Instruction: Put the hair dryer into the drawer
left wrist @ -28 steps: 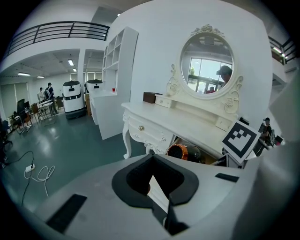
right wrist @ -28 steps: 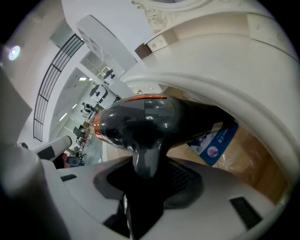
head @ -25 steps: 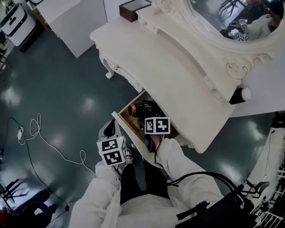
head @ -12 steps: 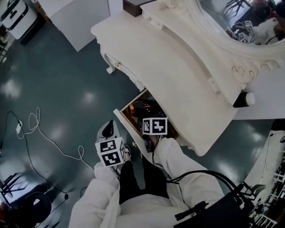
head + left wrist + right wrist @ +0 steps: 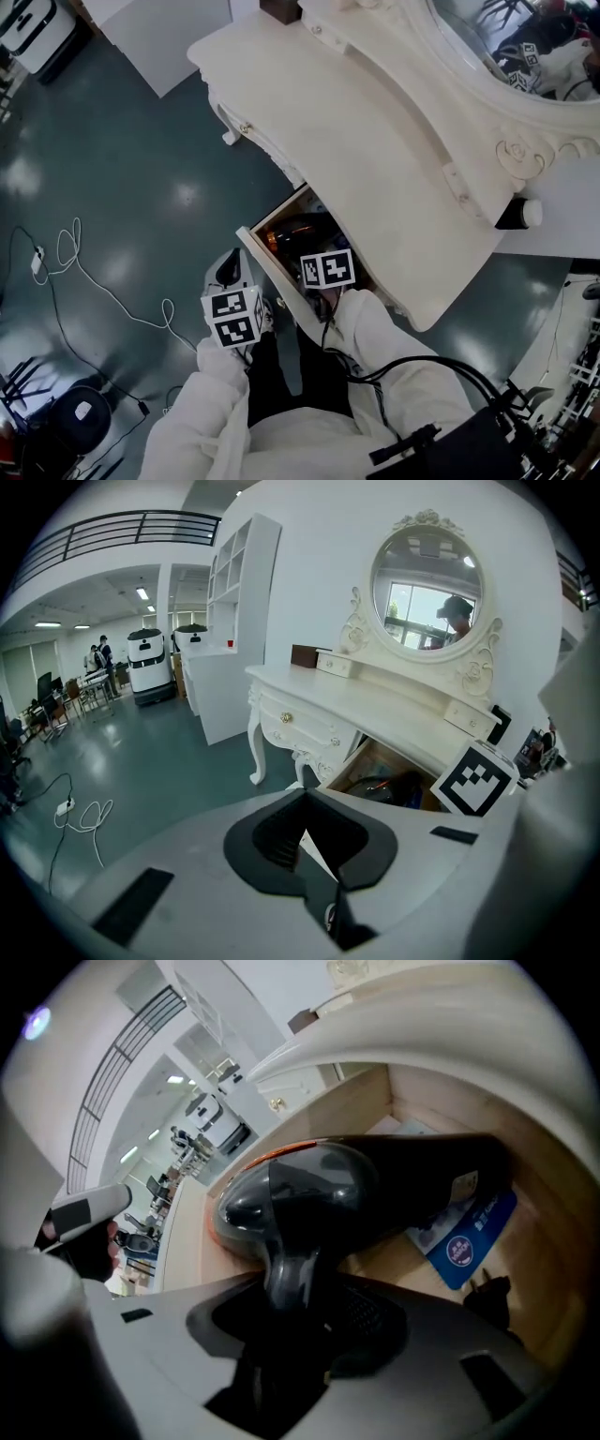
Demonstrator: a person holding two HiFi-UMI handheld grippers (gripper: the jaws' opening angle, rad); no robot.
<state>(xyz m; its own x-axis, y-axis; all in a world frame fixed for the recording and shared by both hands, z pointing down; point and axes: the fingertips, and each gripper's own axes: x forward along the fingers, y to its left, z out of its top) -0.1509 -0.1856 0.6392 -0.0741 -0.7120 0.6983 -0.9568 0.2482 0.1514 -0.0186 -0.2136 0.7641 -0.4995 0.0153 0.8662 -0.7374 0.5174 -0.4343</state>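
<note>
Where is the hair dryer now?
In the right gripper view the hair dryer is in the open drawer under the dressing table, beside a blue packet, handle between the jaws of the right gripper.

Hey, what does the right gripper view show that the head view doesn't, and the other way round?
Only the right gripper view: a blue card and a black plug on the floor of the drawer, and the handle of the hair dryer between the jaws of the right gripper, which have just opened a little. Only the head view: the mirror and the white cable on the floor. Both: the black hair dryer in the open drawer.
</note>
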